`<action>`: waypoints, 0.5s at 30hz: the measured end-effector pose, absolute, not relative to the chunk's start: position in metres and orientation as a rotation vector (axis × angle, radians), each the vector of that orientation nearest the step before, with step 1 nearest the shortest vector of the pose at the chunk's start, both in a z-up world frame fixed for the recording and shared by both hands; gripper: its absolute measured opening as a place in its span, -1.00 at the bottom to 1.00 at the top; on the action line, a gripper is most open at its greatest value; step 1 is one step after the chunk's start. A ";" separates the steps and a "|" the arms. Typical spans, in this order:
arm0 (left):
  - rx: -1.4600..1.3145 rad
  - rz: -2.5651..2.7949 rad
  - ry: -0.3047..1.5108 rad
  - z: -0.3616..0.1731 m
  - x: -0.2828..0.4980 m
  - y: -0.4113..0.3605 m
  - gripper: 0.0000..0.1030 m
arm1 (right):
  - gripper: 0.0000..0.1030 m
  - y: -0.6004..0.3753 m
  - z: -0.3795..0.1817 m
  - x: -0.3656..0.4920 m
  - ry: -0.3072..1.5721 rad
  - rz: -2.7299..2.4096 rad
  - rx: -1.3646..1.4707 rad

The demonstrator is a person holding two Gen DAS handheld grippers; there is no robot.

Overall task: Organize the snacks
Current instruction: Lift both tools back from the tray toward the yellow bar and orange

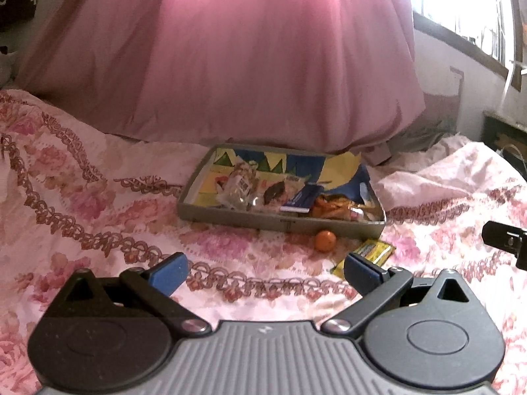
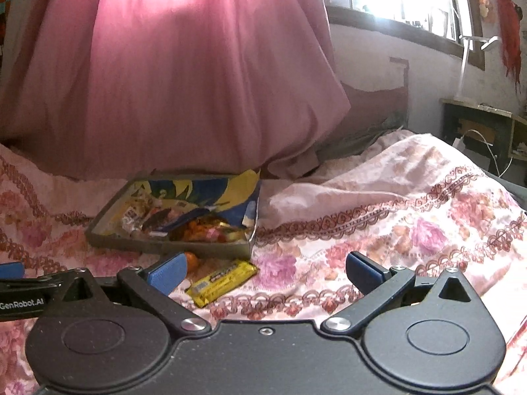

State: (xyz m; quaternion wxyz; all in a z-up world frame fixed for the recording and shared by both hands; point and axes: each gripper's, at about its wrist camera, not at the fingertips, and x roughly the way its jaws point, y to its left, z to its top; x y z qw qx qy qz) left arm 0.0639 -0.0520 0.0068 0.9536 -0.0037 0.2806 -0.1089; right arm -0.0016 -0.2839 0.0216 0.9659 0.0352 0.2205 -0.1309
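Note:
A shallow grey box [image 1: 230, 219] [image 2: 138, 245] with a colourful lining lies on the flowered bedspread and holds several wrapped snacks. Just in front of its near wall sit a small orange fruit [image 1: 325, 240] [image 2: 191, 259] and a yellow snack bar [image 1: 375, 250] [image 2: 222, 282]. My left gripper [image 1: 265, 275] hovers open above the bedspread, short of the box, with nothing between its blue pads. My right gripper [image 2: 265, 275] is open too, empty, with the yellow bar just inside its left finger [image 2: 166, 276]. The fruit is partly hidden behind that finger in the right wrist view.
A pink curtain [image 1: 263, 59] hangs down right behind the box. A rumpled fold of bedspread [image 2: 378, 177] rises to the right of the box. A dark side table [image 2: 481, 131] with a white lamp stands at the far right under the window.

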 end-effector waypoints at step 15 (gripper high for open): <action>0.103 -0.207 0.652 -0.007 0.067 -0.063 0.99 | 0.99 -0.282 0.000 0.010 0.609 -0.280 0.094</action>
